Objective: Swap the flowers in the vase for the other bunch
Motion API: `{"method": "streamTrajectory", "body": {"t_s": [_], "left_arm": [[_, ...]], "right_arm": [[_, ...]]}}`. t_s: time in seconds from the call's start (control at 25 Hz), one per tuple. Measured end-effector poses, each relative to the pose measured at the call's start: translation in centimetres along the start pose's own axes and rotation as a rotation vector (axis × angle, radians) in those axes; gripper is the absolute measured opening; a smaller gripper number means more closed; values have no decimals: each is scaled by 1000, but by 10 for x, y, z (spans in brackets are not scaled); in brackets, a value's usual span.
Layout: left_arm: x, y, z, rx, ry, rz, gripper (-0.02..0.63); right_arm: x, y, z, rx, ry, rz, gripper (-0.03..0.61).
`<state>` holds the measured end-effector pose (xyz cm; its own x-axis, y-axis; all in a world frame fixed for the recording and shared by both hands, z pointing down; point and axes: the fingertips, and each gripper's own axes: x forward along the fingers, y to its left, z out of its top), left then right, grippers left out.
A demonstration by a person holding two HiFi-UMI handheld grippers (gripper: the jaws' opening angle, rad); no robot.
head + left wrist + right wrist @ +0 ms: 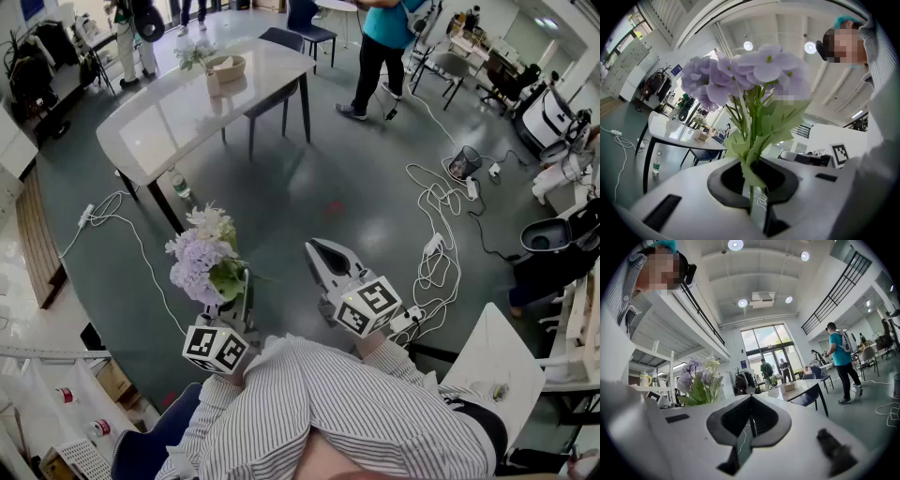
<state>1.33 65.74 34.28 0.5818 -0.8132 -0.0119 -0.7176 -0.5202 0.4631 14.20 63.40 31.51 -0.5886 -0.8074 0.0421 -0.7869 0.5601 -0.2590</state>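
Head view takes in a wide hall with a grey-green floor (281, 187). Across it, well away from the person carrying the tools, stands a long white table (159, 127) with dark chairs pushed against it. Another person in a teal top (382, 42) stands beyond the table's far end, and anyone crossing the way to the table could jostle the load. The replacement bunch of lilac hydrangeas (202, 258) rides upright in the left gripper (753, 204), whose jaws are clenched on the thin green stems low down. From where I stand that looks a narrow hold for such a top-heavy head of blooms, so a quick swing might let it twist or slide out. The right gripper (315, 249) is clamped together on nothing, level beside the bunch. Loose white cables (441, 220) snake over the floor to the right of the path, a likely trip. The small vase (213, 82) sits near the table's far corner with pale flowers (195, 56) in it, just beside a shallow basket (231, 67). It looks light, so pulling those flowers out one-handed could tip it. A water bottle (178, 184) stands on the floor by a table leg.
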Motion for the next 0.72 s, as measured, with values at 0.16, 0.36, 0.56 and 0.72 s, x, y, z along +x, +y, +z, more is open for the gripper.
{"method": "streamTrajectory", "body": {"t_s": [0.16,0.36,0.56,0.72], "left_arm": [[-1,0,-2,-4,8,-4,46],[-2,0,-2,-5,11,-5,46],[-14,5,-3,-24,17,0,46],[-11,16,-3,-15,50,4,47]], "right_arm": [[1,6,-3,-3,8,5,14],[3,11,-4,-6,11,7,15],[5,23,-13,7,25,8,14],[17,28,-13,37,12,16,15]]}}
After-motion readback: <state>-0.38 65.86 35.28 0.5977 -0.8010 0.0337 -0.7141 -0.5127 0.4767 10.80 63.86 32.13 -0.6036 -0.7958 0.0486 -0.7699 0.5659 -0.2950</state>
